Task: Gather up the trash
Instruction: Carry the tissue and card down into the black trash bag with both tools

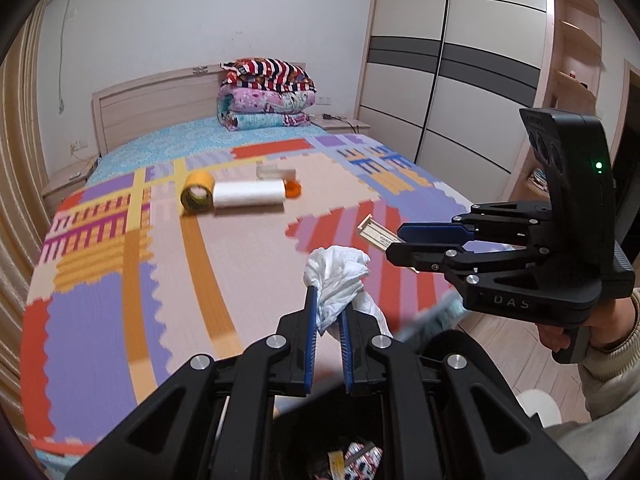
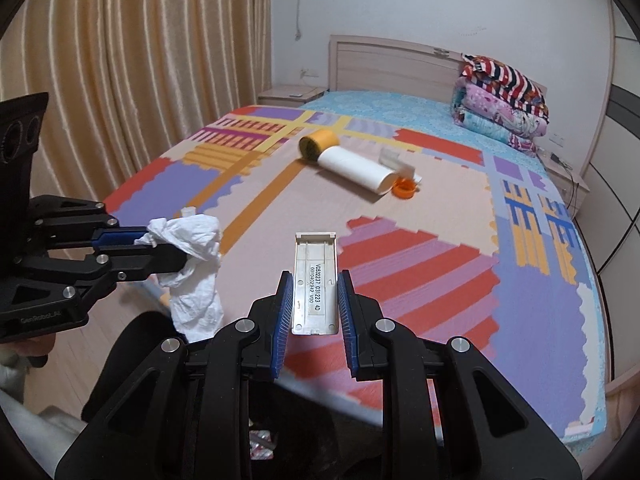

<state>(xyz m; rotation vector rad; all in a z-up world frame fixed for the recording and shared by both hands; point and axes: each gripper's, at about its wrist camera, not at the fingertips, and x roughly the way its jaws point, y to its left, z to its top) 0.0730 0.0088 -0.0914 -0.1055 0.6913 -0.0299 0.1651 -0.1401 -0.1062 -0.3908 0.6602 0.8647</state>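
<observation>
Bed (image 1: pixel 240 264): patterned mat, tape (image 1: pixel 197 192) and roll (image 1: pixel 248 194) lying mid-way.
Left gripper (image 1: pixel 328 320): clamped on tissue (image 1: pixel 340 280), above bin (image 1: pixel 320 440).
Right gripper (image 2: pixel 314 304): pinched on cover (image 2: pixel 315 280), near bed edge.

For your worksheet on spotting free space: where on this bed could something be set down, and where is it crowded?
Bare mat lies between the item cluster and the bed's near edge, and on the curtain side of the tape roll. It is crowded mid-bed, where the tape roll, white cylinder, orange cap and clear piece lie. The folded quilts fill the headboard corner.
</observation>
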